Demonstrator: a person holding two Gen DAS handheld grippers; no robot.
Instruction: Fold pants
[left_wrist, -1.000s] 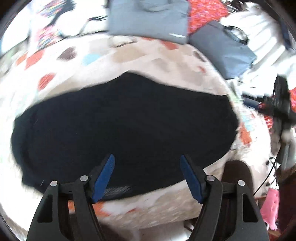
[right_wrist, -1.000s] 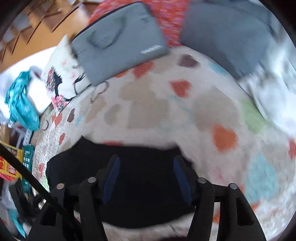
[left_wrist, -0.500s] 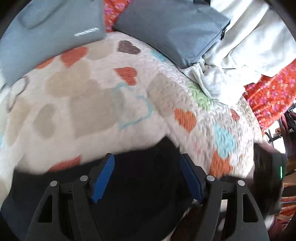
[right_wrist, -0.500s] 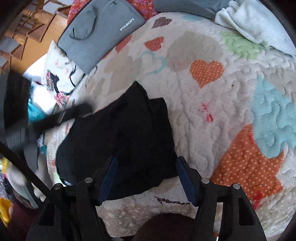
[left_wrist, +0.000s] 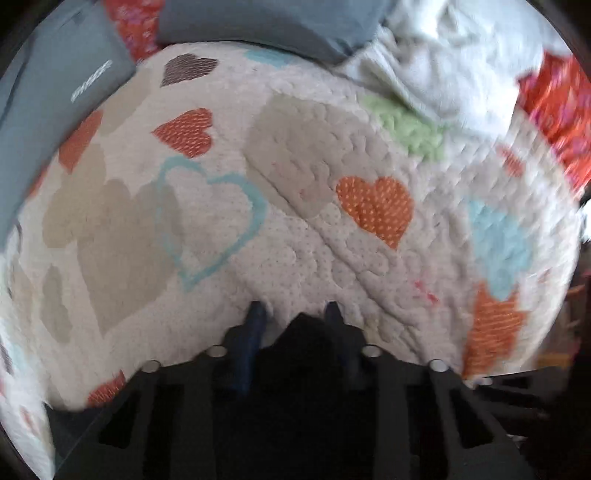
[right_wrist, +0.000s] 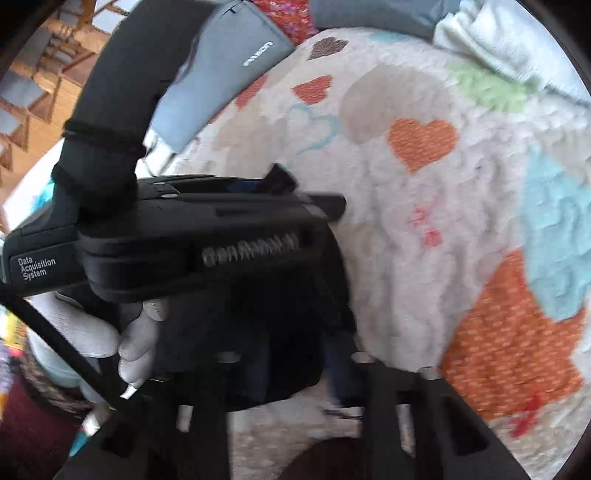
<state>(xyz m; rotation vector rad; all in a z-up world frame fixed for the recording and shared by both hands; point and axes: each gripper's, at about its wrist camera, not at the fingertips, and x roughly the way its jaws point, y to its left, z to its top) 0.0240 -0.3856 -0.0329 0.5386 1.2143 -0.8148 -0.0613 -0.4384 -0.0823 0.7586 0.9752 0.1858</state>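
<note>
Half a second ago both jaws stood wide over the black pants; now the left gripper (left_wrist: 293, 314) has closed to a narrow gap with dark cloth bunched between its blue pads, seemingly clamped on the pants (right_wrist: 258, 332), though blur hides the contact. In the right wrist view the left gripper (right_wrist: 207, 236) lies across the near left of the bed, its tips at the garment's far edge. The right gripper (right_wrist: 295, 365) sits low over the near edge, jaws narrowed, but I cannot tell whether they hold cloth. The pants lie folded at the near left of the heart-print quilt (left_wrist: 332, 206). This looks like a further fold: next, lift the pinched edge and carry it across, keeping the layers aligned.
</note>
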